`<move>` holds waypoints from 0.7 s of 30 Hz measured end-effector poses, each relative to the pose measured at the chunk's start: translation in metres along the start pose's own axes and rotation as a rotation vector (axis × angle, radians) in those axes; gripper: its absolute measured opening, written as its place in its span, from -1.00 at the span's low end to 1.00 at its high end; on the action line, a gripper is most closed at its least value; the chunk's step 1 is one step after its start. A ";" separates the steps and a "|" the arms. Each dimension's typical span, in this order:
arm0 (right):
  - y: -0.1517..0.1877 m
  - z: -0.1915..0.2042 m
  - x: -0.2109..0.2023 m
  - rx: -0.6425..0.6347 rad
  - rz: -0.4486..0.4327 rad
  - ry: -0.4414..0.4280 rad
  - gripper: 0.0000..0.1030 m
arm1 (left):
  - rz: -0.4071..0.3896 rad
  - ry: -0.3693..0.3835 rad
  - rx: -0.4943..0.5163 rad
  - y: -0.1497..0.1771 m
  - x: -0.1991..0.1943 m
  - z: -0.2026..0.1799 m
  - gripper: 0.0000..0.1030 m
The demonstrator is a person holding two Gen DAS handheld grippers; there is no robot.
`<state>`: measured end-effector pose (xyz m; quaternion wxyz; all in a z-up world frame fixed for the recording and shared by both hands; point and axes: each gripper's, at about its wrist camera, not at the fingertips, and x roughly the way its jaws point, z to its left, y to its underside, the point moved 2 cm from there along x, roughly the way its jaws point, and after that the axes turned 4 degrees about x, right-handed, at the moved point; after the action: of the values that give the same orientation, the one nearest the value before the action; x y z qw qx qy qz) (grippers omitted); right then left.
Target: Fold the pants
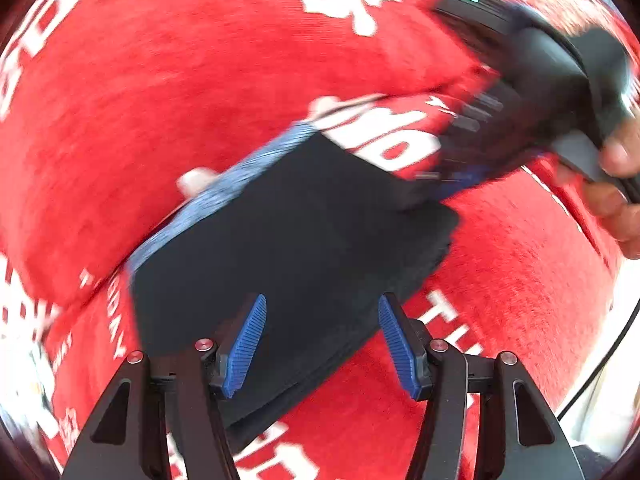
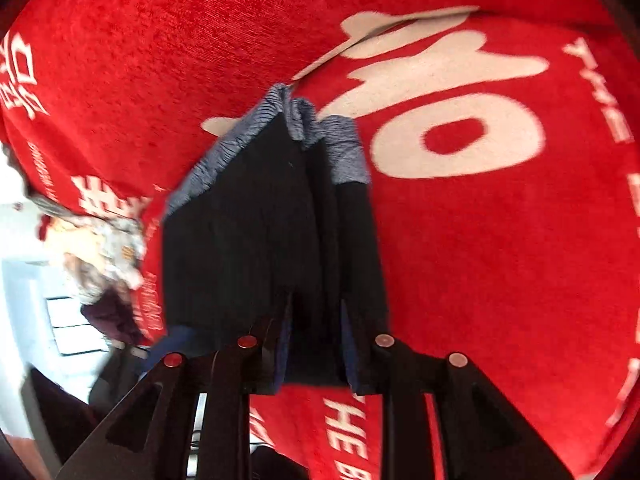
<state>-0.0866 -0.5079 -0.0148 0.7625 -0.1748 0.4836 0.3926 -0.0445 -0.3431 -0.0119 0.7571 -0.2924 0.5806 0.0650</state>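
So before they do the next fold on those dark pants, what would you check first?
1. Right gripper gripping the pants: ok, jaws closed on the dark fabric.
2. Left gripper free: ok, jaws open above the pants, holding nothing.
3. Pants already folded into a compact stack: ok, layers show at the blue-grey waistband.
4. Layers lined up evenly: cannot tell, the picture is blurred.
5. Red cloth underneath flat: not ok, a ridge shows past the waistband.
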 end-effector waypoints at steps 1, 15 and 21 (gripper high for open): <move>0.003 0.001 -0.002 -0.010 -0.004 0.036 -0.45 | 0.012 -0.008 -0.037 0.005 -0.004 0.007 0.17; 0.026 0.059 0.003 -0.218 -0.093 0.261 -0.45 | 0.216 -0.018 -0.400 0.072 0.056 0.119 0.34; 0.047 0.047 0.025 -0.170 -0.069 0.331 -0.45 | 0.163 -0.010 -0.487 0.062 0.046 0.148 0.35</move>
<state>-0.0881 -0.4370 -0.0093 0.6680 -0.3172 0.5614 0.3715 0.0670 -0.2268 -0.0540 0.6594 -0.4182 0.5656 0.2652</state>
